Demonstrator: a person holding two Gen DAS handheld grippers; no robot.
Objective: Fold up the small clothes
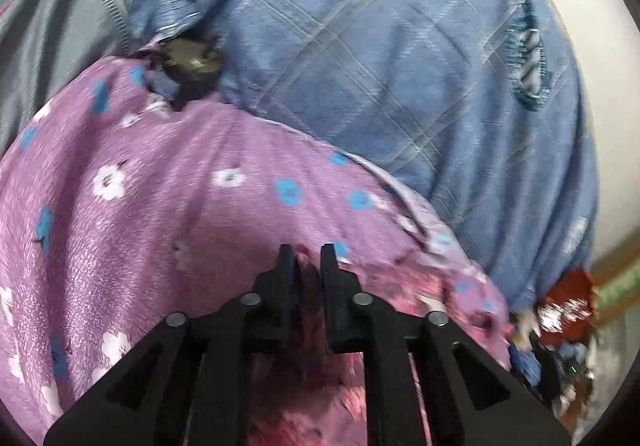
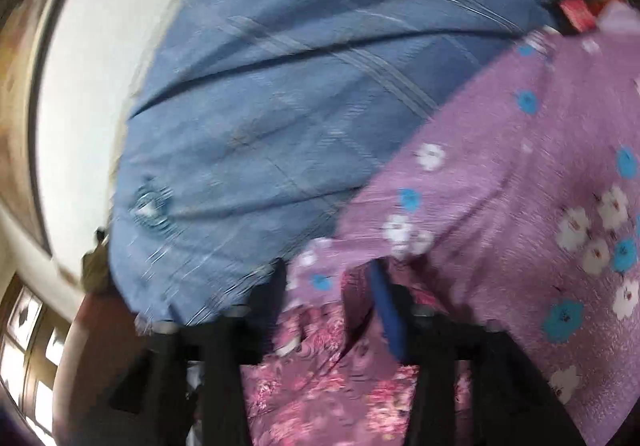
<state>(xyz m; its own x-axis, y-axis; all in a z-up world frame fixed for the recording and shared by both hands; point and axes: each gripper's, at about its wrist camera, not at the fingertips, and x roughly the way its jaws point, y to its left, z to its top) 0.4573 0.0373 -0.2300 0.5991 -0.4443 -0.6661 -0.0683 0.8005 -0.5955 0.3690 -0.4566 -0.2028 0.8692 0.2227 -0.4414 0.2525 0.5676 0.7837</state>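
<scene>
Two grippers angle downward over a bed of layered cloth. Left gripper [image 1: 306, 252] points down at a purple flower-print cloth [image 1: 180, 198], its jaws standing a narrow gap apart, with a fold of dark pink floral garment [image 1: 308, 398] lying between the fingers; whether the pads press it I cannot tell. Beyond lies a blue checked blanket [image 1: 380, 66]. Right gripper [image 2: 328, 274] tilts less steeply, jaws about half apart, the same pink floral garment [image 2: 320, 386] bunched between them, blurred, purple cloth [image 2: 520, 186] to its right.

Pink floral garment [image 1: 304, 398] bunched on purple flowered cloth [image 1: 168, 182].
</scene>
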